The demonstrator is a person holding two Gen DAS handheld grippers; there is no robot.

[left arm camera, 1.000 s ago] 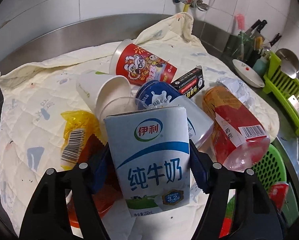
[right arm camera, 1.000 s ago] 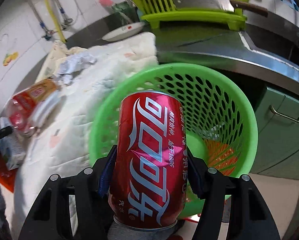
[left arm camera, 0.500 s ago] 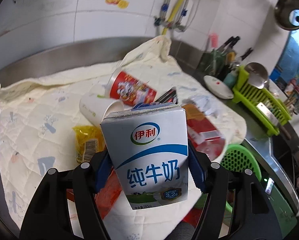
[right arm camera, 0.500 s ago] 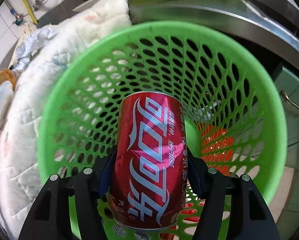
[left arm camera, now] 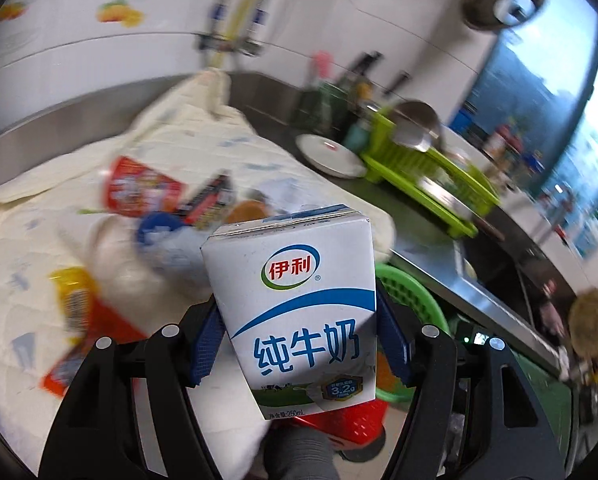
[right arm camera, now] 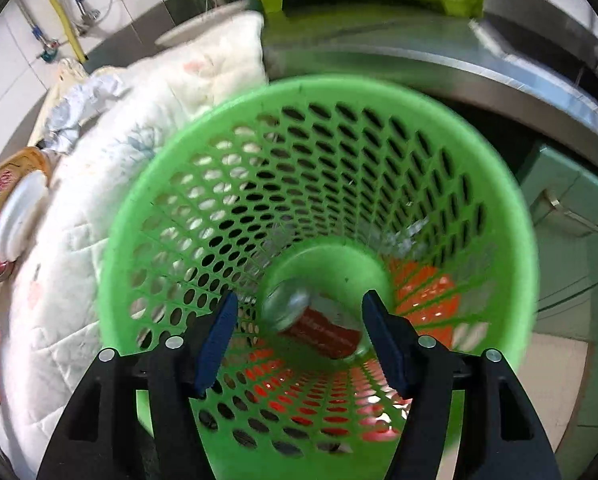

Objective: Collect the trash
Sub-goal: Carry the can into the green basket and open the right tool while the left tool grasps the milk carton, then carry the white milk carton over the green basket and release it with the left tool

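- Left wrist view: the left gripper (left arm camera: pixel 299 340) holds the milk carton (left arm camera: pixel 295 308) upright, with its blue pads pressed on both narrow sides of the box
- The carton is lifted off the quilted cloth (left arm camera: pixel 39 240), which covers the steel counter
- More trash lies on the cloth behind it: a red printed cup (left arm camera: pixel 139 192), a small dark box (left arm camera: pixel 211 200), a yellow wrapper (left arm camera: pixel 75 300) and a blue and white item too blurred to name
- The green basket (left arm camera: pixel 411 300) shows just right of the carton, below the counter edge; a green dish rack (left arm camera: pixel 427 168) and a white plate (left arm camera: pixel 331 156) stand further along the counter
- Right wrist view: the right gripper (right arm camera: pixel 297 344) hangs over the mouth of the green basket (right arm camera: pixel 139 208), and its jaws have just been opening; nothing is between the pads now
- The red can (right arm camera: pixel 323 332) lies on its side at the bottom of the basket, well below the fingers, so this drop looks finished
- On the left of this view a crumpled paper (right arm camera: pixel 75 116) and a bottle with a white cap (right arm camera: pixel 11 208) wait on the cloth
- Step in hand, as a judgement: one piece is already delivered, and the carton is on its way to the basket
- Next move calls for this: the right gripper should clear the basket mouth, so the two tools do not collide; the left one should bring the carton above the opening, not above the rim, and only then let go
- Much trash remains, so the task seems far from its end
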